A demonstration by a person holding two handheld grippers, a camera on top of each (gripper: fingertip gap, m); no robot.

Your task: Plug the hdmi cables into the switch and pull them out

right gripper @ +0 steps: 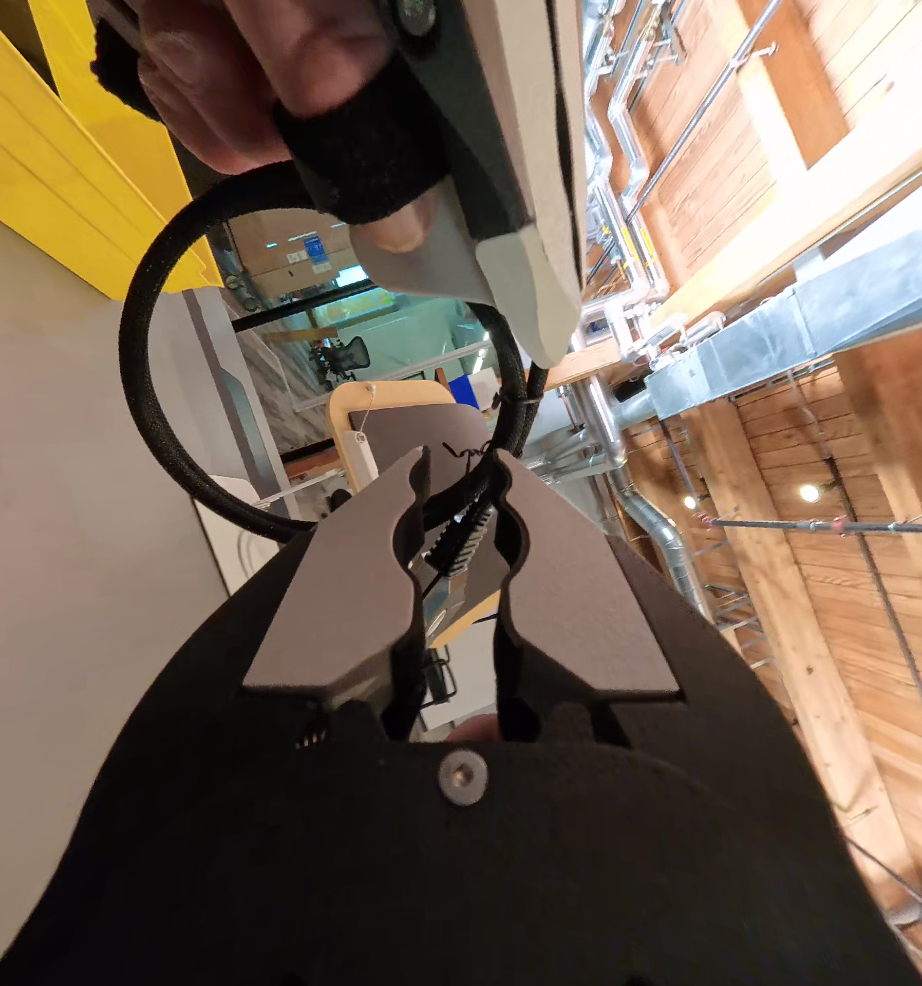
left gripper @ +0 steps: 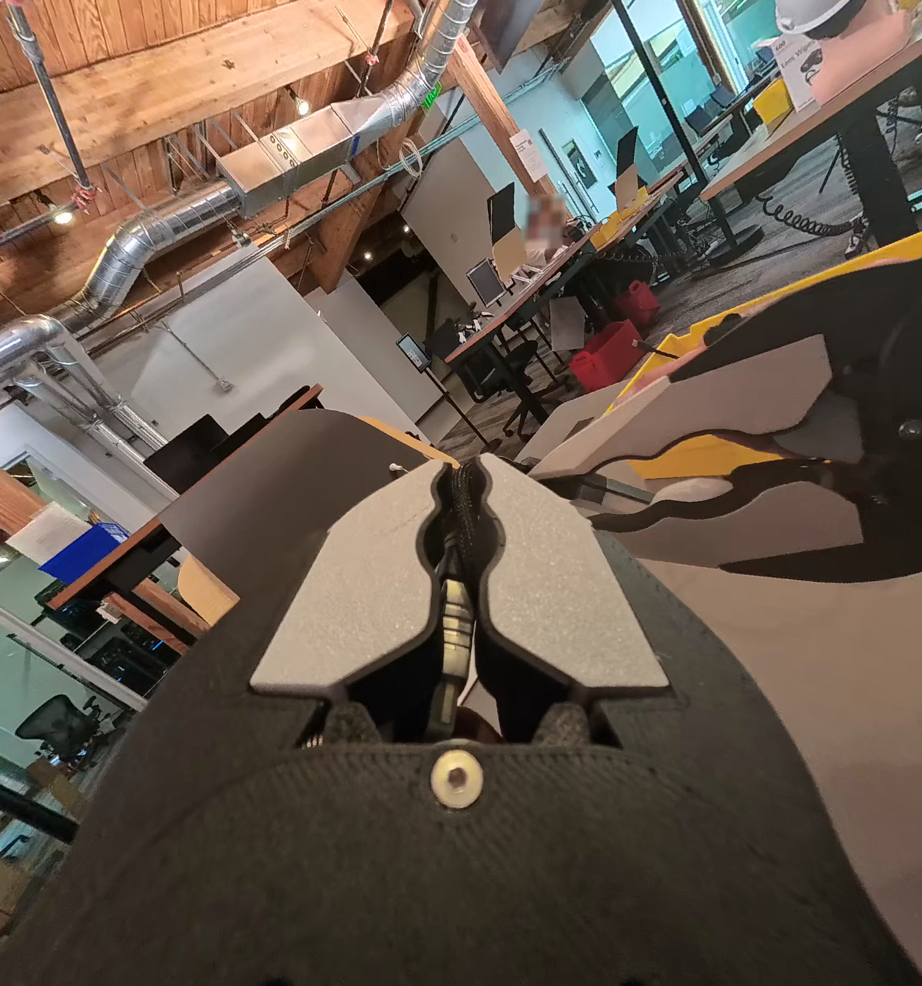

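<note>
Both plugs in my jaws, no switch in view.
My left gripper (left gripper: 461, 469) clamps one plug (left gripper: 457, 613); my right gripper (right gripper: 461, 453) clamps the cable (right gripper: 138, 341)'s other plug (right gripper: 461, 539); plugging apparently remains.

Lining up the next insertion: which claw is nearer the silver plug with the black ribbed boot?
Right. The silver plug lies between the right claw's fingers; the left claw sits farther off, up the looped black braided cable.
</note>
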